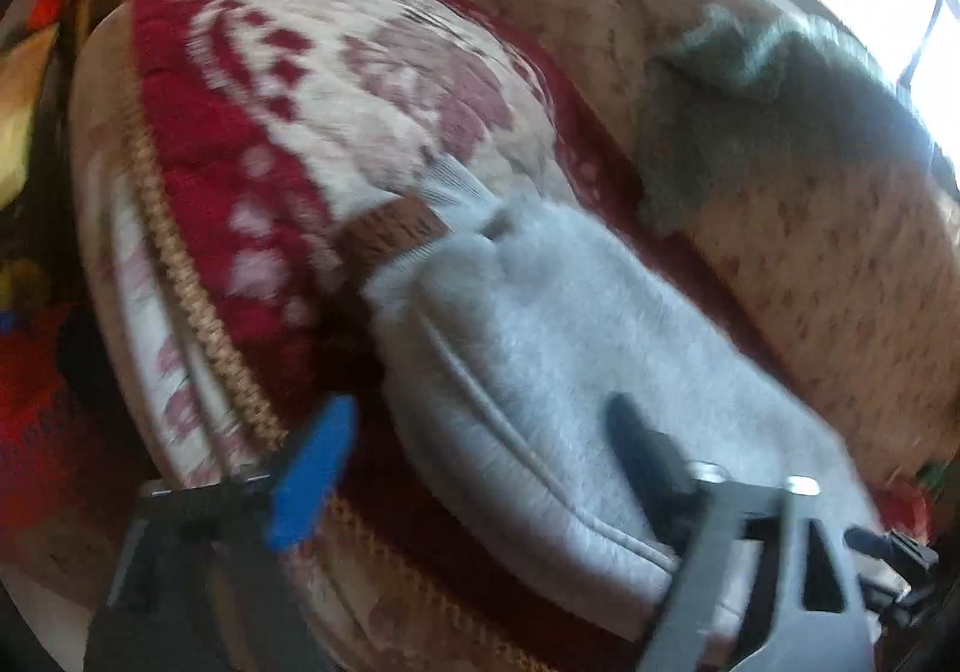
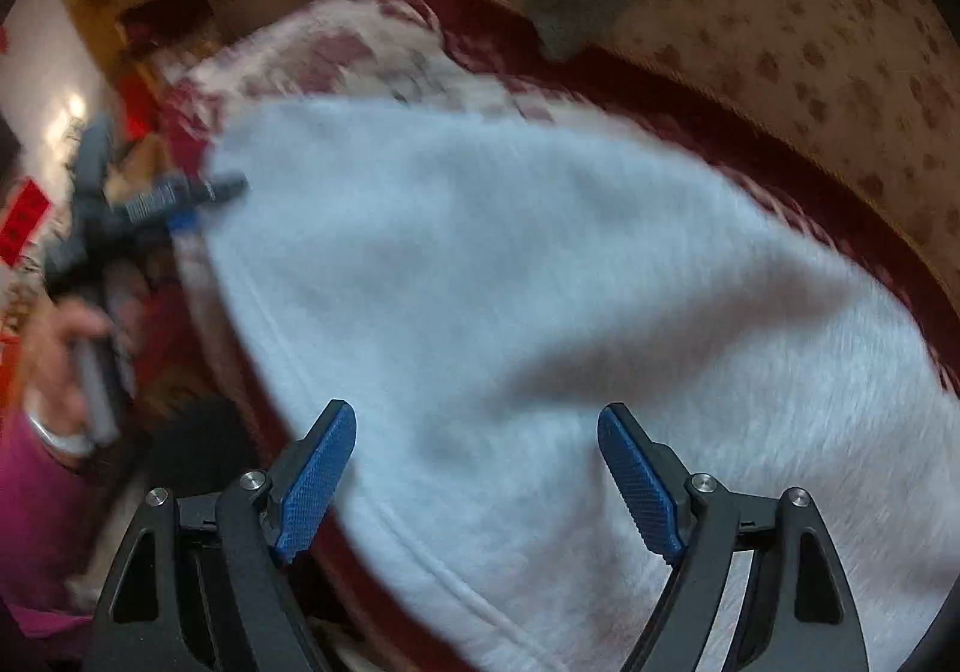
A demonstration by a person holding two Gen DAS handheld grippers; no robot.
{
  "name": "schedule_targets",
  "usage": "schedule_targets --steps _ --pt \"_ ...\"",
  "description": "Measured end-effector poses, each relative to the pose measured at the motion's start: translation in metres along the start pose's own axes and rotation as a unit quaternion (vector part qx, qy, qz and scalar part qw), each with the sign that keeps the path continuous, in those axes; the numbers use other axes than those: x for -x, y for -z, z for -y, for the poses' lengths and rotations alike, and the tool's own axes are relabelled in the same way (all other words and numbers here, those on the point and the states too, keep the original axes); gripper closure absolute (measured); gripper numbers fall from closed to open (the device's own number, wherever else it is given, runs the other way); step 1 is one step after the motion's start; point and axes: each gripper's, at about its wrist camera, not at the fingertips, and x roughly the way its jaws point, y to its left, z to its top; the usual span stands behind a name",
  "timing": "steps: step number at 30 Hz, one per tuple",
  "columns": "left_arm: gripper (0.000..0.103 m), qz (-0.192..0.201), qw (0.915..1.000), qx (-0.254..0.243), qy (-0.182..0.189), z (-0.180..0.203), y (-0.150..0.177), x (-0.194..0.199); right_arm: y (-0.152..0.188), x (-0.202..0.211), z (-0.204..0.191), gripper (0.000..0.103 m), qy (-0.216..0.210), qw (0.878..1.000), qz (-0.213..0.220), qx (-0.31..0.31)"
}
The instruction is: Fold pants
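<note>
the light grey fleece pants (image 2: 540, 276) are lying in a folded bundle on a red and cream patterned blanket (image 1: 252, 90), directly below and ahead of both pairs of tongs. the right tongs (image 2: 477, 480) are hovering over the near part of the cloth with the blue pads standing wide, nothing between them and neither pad pressing the fabric. the left tongs (image 1: 474, 468) are also standing wide, one blue pad off the seamed edge of the bundle over the blanket, the dark finger above the grey cloth; nothing is gripped. in the right wrist view the left tongs are showing at the far left side of the pants, held in the person's hand (image 2: 57, 354).

judging from this, a fold looks laid down and both tongs are free of the cloth, so the step in hand is probably lining up for the next fold or a smoothing pass. the next move is calling for each pair to come down on an edge of the bundle, pinch through all layers, and lift together so the stack is not sliding apart. a brown tag (image 1: 393, 234) is lying beyond the left tongs at the bundle's far end.
</note>
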Motion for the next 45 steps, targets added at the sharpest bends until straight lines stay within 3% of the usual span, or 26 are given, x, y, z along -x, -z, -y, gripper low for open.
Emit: schedule_targets --steps 5,9,13,16,18,20,23,25,28,31,36,40,45 --pt "0.012 -0.015 0.9987 0.043 0.02 -0.017 0.006 -0.001 -0.071 -0.022 -0.037 0.01 -0.041 0.996 0.03 0.077" --pt "0.012 -0.028 0.9977 0.057 0.027 -0.017 0.014 -0.013 -0.131 -0.087 -0.069 0.01 -0.075 0.993 -0.001 0.089" --pt "0.011 -0.021 0.9979 0.058 0.019 -0.015 0.019 -0.023 -0.162 -0.141 -0.091 0.01 -0.081 0.993 -0.014 0.083" --pt "0.005 -0.008 0.9986 0.052 0.01 -0.01 0.015 -0.031 -0.176 -0.171 -0.099 0.01 -0.081 0.994 -0.022 0.074" --pt "0.004 0.0 0.9987 0.051 0.005 -0.007 0.014 -0.036 -0.181 -0.196 -0.103 0.01 -0.065 0.994 -0.035 0.077" --pt "0.003 -0.002 0.999 0.045 0.006 -0.004 0.011 -0.042 -0.179 -0.218 -0.102 0.01 -0.065 0.994 -0.054 0.072" --pt "0.007 0.002 0.9982 0.047 0.037 -0.006 0.008 -0.047 -0.175 -0.229 -0.099 0.011 -0.082 0.993 -0.053 0.069" --pt "0.039 0.01 0.9983 0.039 0.043 -0.004 0.007 -0.046 -0.176 -0.227 -0.096 0.018 -0.102 0.991 -0.053 0.062" --pt "0.057 0.006 0.9967 0.04 0.07 -0.001 0.005 -0.046 -0.178 -0.221 -0.091 0.027 -0.11 0.991 -0.051 0.056" --pt "0.066 0.018 0.9955 0.035 0.087 0.001 0.002 -0.034 -0.181 -0.207 -0.082 0.027 -0.123 0.991 -0.044 0.024" --pt "0.073 0.037 0.995 0.011 0.092 0.014 -0.004 -0.013 -0.166 -0.151 -0.044 0.021 -0.122 0.991 -0.025 -0.058" --pt "0.073 0.054 0.9945 -0.012 0.089 0.028 -0.006 0.002 -0.129 -0.11 -0.027 0.021 -0.054 0.998 -0.022 -0.013" --pt "0.074 0.071 0.9919 -0.03 0.101 0.048 -0.004 0.024 -0.083 -0.114 -0.041 0.022 0.04 0.995 -0.038 0.08"
